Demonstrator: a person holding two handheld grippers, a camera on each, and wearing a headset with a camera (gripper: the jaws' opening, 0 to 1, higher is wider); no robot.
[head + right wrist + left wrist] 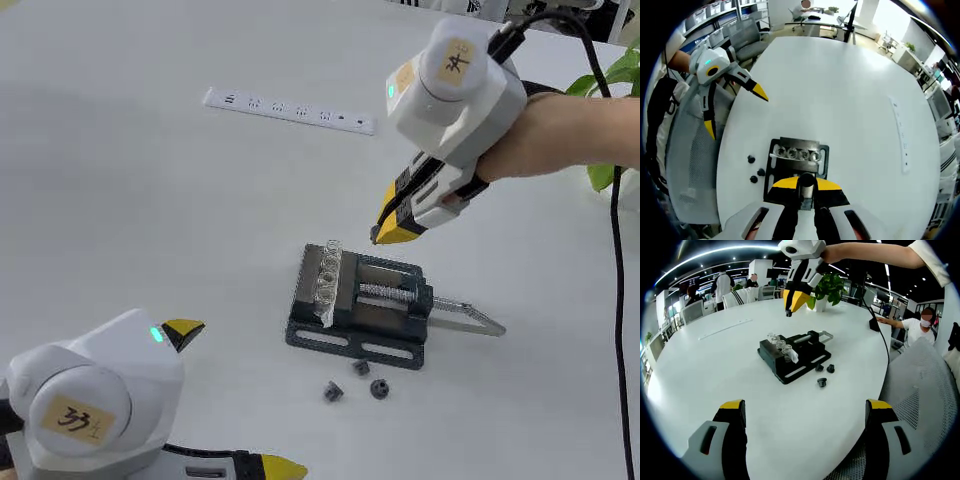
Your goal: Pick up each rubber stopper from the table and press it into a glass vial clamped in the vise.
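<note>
A black vise (390, 320) (802, 362) (774, 167) sits on the white table and clamps a row of several glass vials (328, 278) (780, 345) (797, 153). Three loose grey rubber stoppers (361, 368) (822, 383) (760, 172) lie just in front of it. My right gripper (384, 236) (789, 310) (806, 192) hovers above the vials, shut on a dark rubber stopper (806, 183). My left gripper (232, 400) (805, 410) (735, 111) stands open with nothing between its jaws, at the near table edge, well short of the stoppers.
A white power strip (290, 110) (900, 135) lies far across the table. A potted plant (612, 80) (827, 287) and a black cable (620, 300) are at the right. The vise's handle (470, 316) sticks out rightward. A mesh chair (920, 390) stands by the table's edge.
</note>
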